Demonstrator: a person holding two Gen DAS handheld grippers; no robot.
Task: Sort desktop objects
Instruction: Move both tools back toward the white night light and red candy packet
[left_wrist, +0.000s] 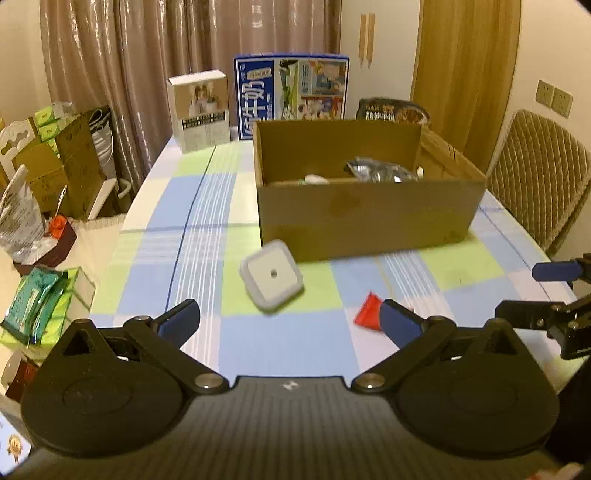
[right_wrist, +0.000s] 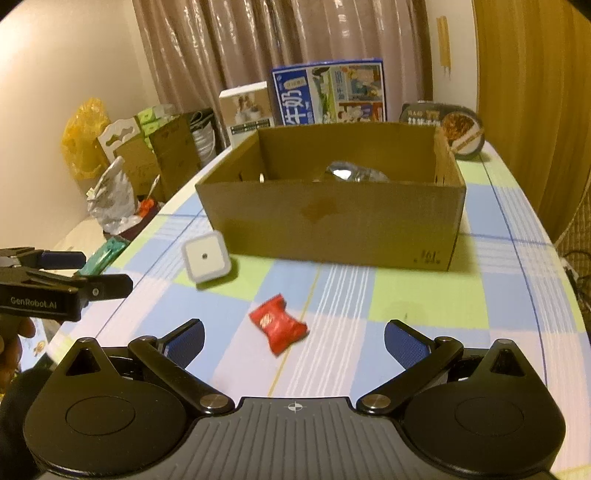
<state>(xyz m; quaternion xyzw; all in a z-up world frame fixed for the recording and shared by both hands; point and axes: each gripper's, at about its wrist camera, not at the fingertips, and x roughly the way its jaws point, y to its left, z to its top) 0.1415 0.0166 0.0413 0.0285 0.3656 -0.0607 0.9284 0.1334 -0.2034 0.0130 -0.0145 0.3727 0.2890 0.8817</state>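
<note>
A white square device (left_wrist: 272, 276) with a small centre hole lies on the checked tablecloth in front of the open cardboard box (left_wrist: 369, 218); it also shows in the right wrist view (right_wrist: 206, 260). A red wrapped candy (right_wrist: 279, 325) lies just ahead of my right gripper (right_wrist: 294, 341), which is open and empty. In the left wrist view the candy (left_wrist: 367, 315) is partly hidden behind my right finger. My left gripper (left_wrist: 290, 319) is open and empty, just short of the white device. The box (right_wrist: 332, 225) holds a silvery bag (left_wrist: 380, 171) and other small items.
A blue milk carton box (left_wrist: 291, 92), a white box (left_wrist: 201, 110) and a dark instant-noodle bowl (right_wrist: 448, 129) stand behind the cardboard box. Cartons, bags and green packets (left_wrist: 37, 306) crowd the left side off the table. A padded chair (left_wrist: 535, 177) stands at the right.
</note>
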